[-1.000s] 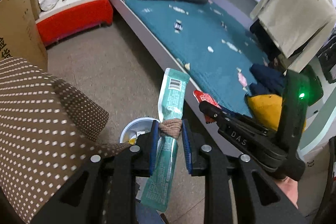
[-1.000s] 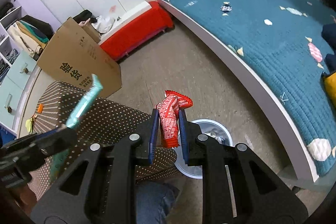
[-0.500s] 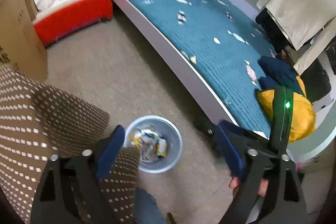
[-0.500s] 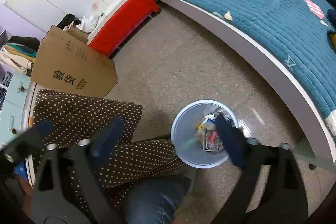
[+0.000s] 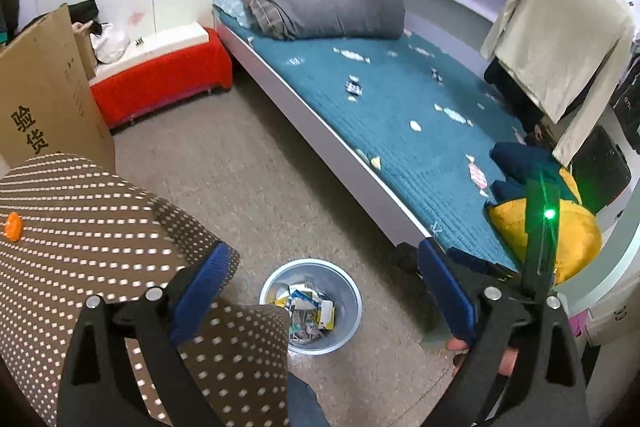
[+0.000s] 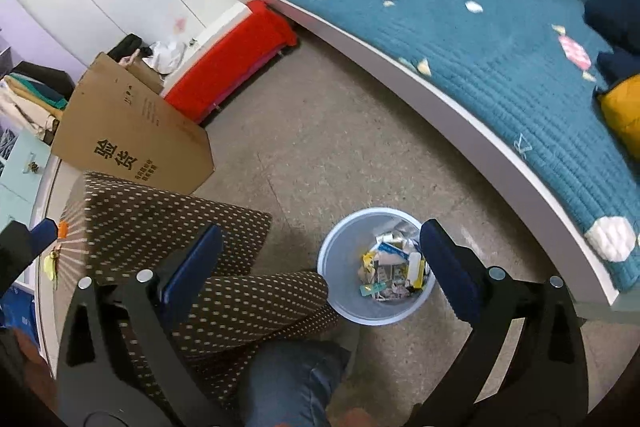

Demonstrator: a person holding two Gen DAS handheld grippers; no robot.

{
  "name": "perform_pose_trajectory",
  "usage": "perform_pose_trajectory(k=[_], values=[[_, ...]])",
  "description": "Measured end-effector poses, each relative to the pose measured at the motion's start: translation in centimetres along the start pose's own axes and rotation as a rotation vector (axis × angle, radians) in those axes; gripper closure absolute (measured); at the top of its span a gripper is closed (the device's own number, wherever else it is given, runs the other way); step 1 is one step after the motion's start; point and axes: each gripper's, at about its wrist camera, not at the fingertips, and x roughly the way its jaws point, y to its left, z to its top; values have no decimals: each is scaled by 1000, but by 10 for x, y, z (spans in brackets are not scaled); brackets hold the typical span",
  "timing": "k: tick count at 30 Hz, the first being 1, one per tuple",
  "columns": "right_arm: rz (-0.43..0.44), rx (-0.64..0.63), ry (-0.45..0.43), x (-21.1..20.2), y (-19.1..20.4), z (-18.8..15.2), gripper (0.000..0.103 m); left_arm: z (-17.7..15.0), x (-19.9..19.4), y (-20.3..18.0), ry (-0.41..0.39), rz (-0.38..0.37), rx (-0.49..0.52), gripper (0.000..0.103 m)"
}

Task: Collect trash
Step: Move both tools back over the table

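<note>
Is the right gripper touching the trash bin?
Apart. In the right wrist view the right gripper is open and empty, and floor shows between its fingers and the bin standing below.

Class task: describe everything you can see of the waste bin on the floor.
The waste bin is a small round pail, pale blue-grey, plastic by its look, standing upright and open-topped on the speckled floor. It is partly filled with crumpled wrappers. It sits between the dotted cloth and the bed, touching only the floor.
</note>
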Motion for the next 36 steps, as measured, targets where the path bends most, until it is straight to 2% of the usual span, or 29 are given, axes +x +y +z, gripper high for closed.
perform_pose_trajectory(k=[7,18,27,36], values=[[27,-69,-56,-32,41,2,6,-4,-39,18,-65,21,-18,9],[57,-188,-98,-62,106,-4,6,-17,-94,60,-156,62,-52,9],[85,-318,-116,-73,178,-13,6,-28,-137,116,-245,153,-112,9],[151,-455,-75,-56,261,-38,6,-46,-166,187,-287,235,-209,9]])
